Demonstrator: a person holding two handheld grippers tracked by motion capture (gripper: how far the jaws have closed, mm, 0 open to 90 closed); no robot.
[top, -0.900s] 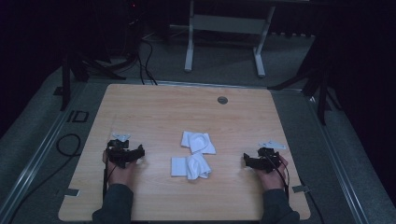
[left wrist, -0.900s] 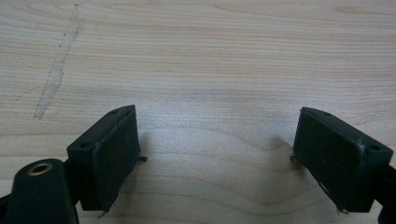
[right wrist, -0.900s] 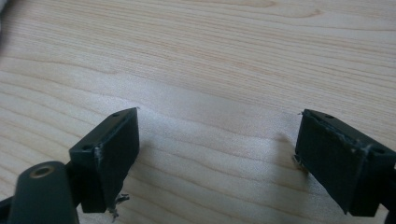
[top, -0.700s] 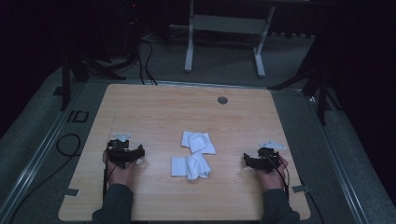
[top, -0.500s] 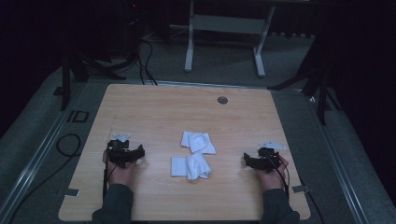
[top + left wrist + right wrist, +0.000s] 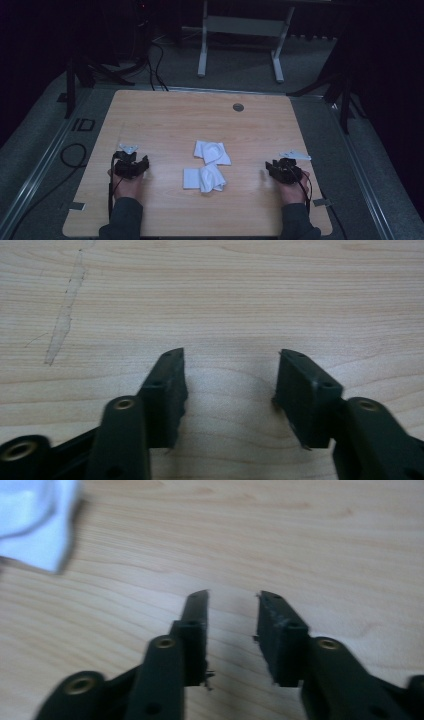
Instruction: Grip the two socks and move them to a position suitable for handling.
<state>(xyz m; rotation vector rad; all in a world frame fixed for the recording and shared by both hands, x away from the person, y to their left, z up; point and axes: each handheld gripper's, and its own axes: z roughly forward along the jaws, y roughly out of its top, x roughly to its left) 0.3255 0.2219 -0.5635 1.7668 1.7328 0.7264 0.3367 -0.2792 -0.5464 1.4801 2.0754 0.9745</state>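
Nothing much has shifted since the earlier frames, honestly: both my hands are parked on the near part of the wooden table (image 6: 165,120) where they were, and the cloths haven't budged.

Nearest to me, my left gripper (image 6: 131,165) sits at the near left, held low over the wood. Through its own camera, the left gripper's (image 6: 230,385) jaws are spread wide apart with just bare grain between them, gripping nothing. Over on the near right, my right gripper (image 6: 283,170) is in about the same pose, and its view shows the right gripper (image 6: 232,625) with a clear gap between the jaws too, also empty.

Between the two, a bit farther out, there's a crumpled white cloth (image 6: 205,179), and just beyond it a second white cloth (image 6: 213,152), close together at the table's middle. Further still, near the far edge, is a small round grommet (image 6: 238,107).
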